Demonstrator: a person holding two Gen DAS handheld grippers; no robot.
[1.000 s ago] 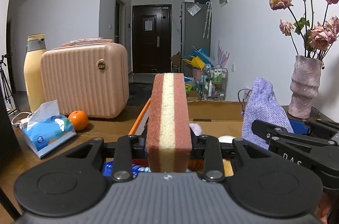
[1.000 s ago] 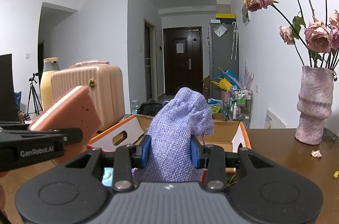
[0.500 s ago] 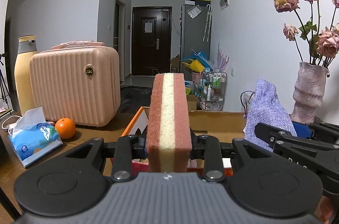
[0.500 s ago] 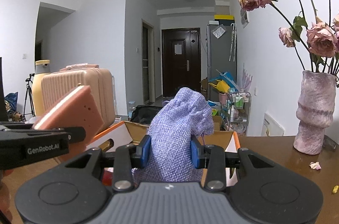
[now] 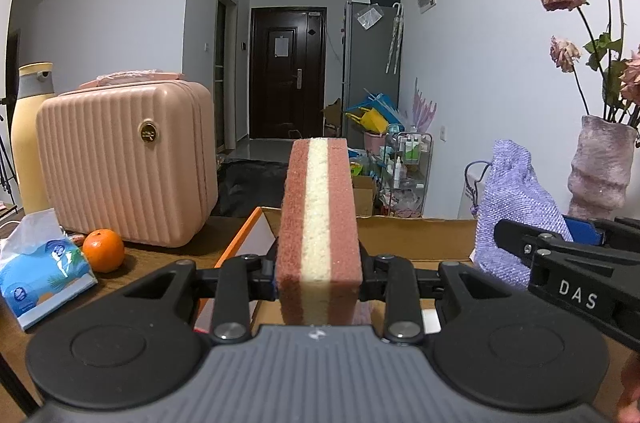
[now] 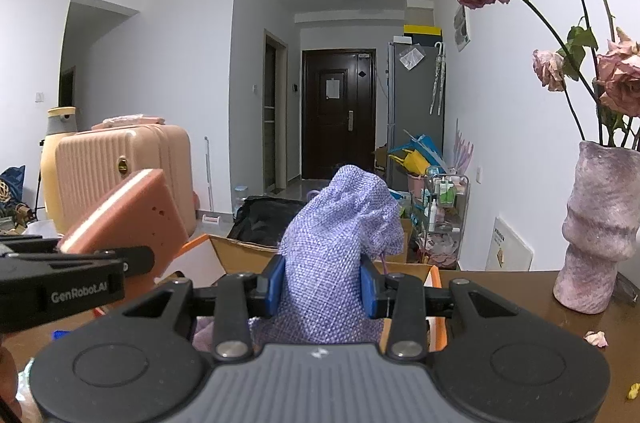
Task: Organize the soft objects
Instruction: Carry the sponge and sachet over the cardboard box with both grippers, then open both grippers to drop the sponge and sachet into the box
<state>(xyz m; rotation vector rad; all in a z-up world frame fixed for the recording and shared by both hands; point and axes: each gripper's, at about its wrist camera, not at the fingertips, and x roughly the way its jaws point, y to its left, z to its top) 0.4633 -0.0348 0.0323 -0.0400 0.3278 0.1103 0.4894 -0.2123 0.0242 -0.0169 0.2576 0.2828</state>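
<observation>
My left gripper (image 5: 319,273) is shut on a pink sponge with a cream middle layer (image 5: 318,219), held upright above the open cardboard box (image 5: 416,237). My right gripper (image 6: 322,281) is shut on a purple woven pouch (image 6: 338,243), also held over the box (image 6: 240,255). In the left wrist view the pouch (image 5: 516,219) and right gripper sit to the right; in the right wrist view the sponge (image 6: 128,219) and left gripper sit to the left. The box's contents are mostly hidden.
A pink ribbed suitcase (image 5: 124,163), a yellow bottle (image 5: 30,139), an orange (image 5: 104,249) and a tissue pack (image 5: 40,271) stand on the wooden table at left. A pink vase with dried roses (image 6: 600,227) stands at right.
Both grippers have risen a little and shifted with their objects still held; the box rim sits lower in both views. Both grips are unchanged.
</observation>
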